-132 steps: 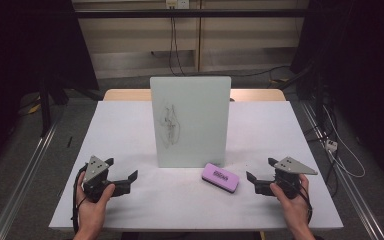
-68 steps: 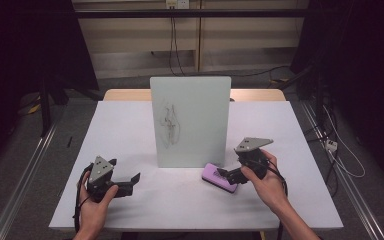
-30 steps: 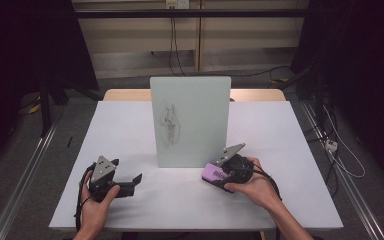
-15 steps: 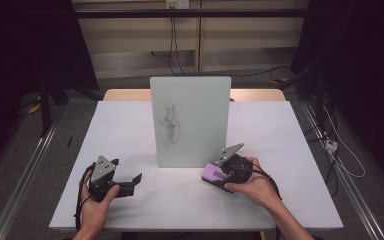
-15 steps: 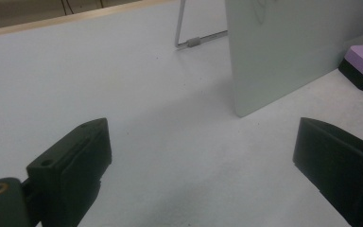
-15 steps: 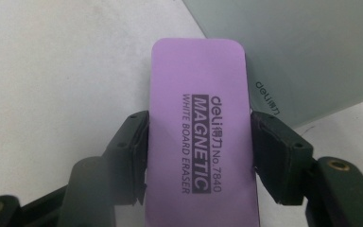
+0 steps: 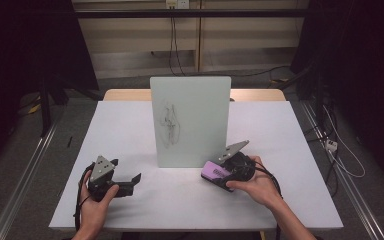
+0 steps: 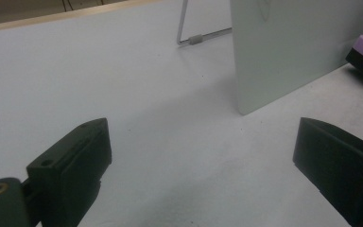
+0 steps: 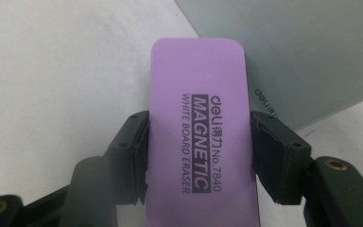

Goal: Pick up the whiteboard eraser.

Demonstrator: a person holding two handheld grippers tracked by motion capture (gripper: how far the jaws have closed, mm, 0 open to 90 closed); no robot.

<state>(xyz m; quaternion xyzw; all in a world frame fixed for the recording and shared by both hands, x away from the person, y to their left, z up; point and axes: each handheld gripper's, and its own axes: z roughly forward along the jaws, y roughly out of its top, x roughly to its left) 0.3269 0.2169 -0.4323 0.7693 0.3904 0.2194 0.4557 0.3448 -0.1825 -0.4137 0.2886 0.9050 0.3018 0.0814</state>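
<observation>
Purple eraser (image 9: 199, 142): a magnetic whiteboard eraser, flat on the white counter (image 7: 130, 130), just in front of the whiteboard's lower right corner.
Right gripper (image 7: 225, 172): mine, clamped on the eraser's two long sides, pads pressing at mid-length.
Left gripper (image 7: 130, 181): mine, jaws spread wide with nothing between them, low over the counter, well apart from the eraser.
Whiteboard (image 7: 190, 120): upright at mid-counter, faint dark scribbles on its face.
</observation>
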